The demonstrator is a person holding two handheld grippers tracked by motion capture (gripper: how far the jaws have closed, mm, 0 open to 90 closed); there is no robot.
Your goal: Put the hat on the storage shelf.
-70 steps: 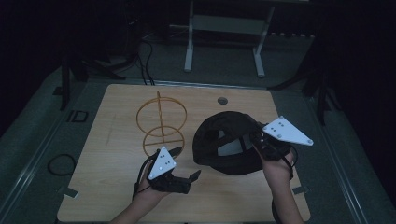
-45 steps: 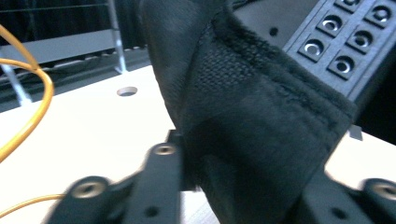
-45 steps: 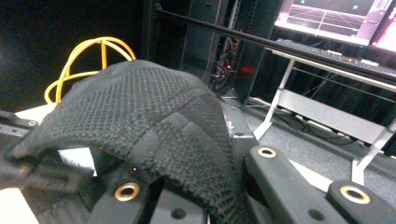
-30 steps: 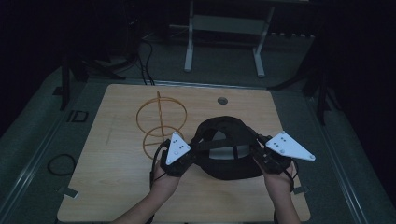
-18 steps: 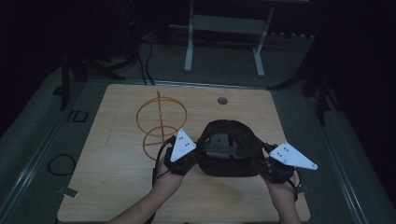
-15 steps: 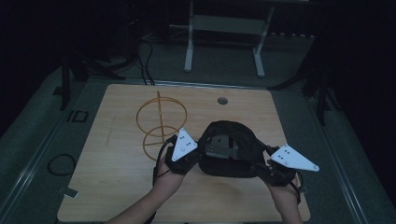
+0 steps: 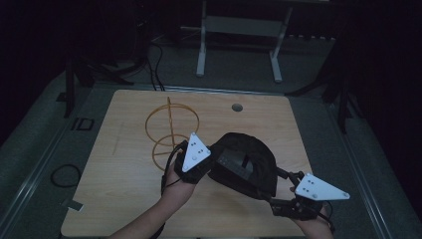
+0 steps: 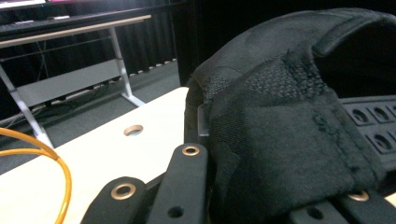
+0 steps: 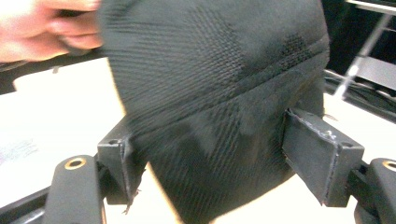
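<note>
A black cap [image 7: 244, 167] hangs just over the wooden table [image 7: 119, 174], right of centre. My left gripper [image 7: 211, 167] is shut on its left rim; in the left gripper view the cap [image 8: 289, 116] bulges over the left gripper [image 8: 275, 175], by the snap strap. My right gripper [image 7: 279, 188] sits low at the cap's right front. Its jaws have just been opening. In the right gripper view the cap [image 9: 210, 93] droops between the wide pads of the right gripper [image 9: 217, 158], which do not squeeze it. A hand shows at the upper left there.
A yellow wire stand [image 7: 169, 132] rises just left of the left hand, and its ring [image 8: 60, 177] curves close by. A round hole [image 7: 237, 107] lies near the table's far edge. A grey metal frame [image 7: 239, 30] stands on the floor beyond.
The right gripper has let go of the cap and slid right and toward the front edge. The left gripper, earlier off the cap, now holds its rim and has raised it slightly.
</note>
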